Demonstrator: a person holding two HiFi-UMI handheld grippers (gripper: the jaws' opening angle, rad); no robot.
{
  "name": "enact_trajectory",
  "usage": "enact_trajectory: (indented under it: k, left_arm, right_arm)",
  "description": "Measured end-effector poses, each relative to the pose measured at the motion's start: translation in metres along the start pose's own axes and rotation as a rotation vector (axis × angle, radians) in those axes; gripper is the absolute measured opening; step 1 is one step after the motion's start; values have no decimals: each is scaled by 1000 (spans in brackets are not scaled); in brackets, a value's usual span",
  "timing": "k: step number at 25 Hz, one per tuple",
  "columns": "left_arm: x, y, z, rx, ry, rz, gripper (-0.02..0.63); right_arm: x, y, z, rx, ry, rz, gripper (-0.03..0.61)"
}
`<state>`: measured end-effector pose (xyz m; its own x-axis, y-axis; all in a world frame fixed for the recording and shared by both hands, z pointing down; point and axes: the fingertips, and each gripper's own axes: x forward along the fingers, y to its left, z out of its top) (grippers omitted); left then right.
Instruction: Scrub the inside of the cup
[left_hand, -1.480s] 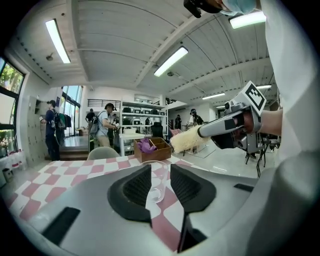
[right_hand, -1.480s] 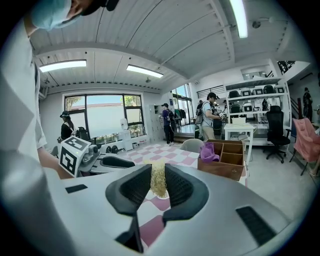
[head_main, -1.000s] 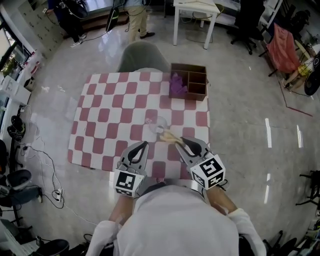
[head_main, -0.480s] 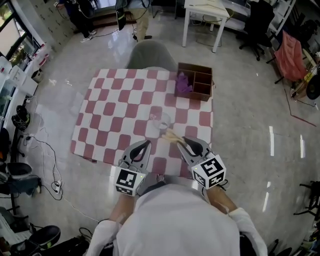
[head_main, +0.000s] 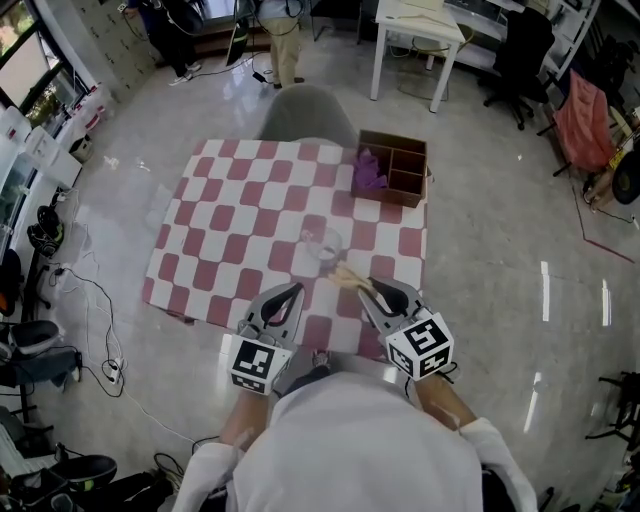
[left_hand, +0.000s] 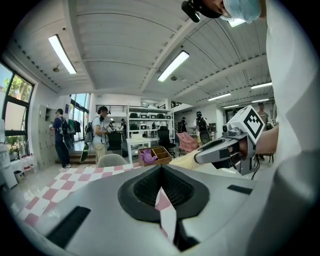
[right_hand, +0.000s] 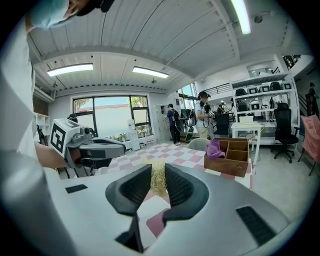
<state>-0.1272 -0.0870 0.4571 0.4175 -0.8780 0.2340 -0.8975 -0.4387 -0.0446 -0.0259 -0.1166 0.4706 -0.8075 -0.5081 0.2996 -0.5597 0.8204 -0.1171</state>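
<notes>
A clear cup stands upright on the red-and-white checked tablecloth, a little beyond both grippers. My right gripper is shut on a pale yellow fibrous scrubber that sticks out toward the cup without reaching it. In the right gripper view the scrubber is pinched between the two dark pads. My left gripper hovers over the table's near edge, left of the cup, shut with nothing in it. Its jaws meet in the left gripper view. The cup is in neither gripper view.
A wooden compartment box holding a purple cloth sits at the table's far right corner. A grey chair stands behind the table. A white table and people stand farther back on the glossy floor.
The head view has shifted slightly, so the table sits a bit higher and to the right in the picture. Both grippers keep their places and grips.
</notes>
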Motion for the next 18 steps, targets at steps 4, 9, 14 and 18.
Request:
enact_trajectory:
  k: [4, 9, 14, 18]
  left_arm:
    - [-2, -1, 0, 5, 8, 9, 32]
    - [-3, 0, -1, 9, 13, 17, 32]
    - [-3, 1, 0, -11, 4, 16, 32]
    - [-1, 1, 0, -10, -3, 10, 32]
  right_arm:
    - [0, 0, -3, 5, 0, 1, 92]
    - [4, 2, -7, 7, 2, 6, 92]
    - [4, 2, -7, 8, 4, 6, 92]
    - [5, 0, -8, 6, 5, 0, 92]
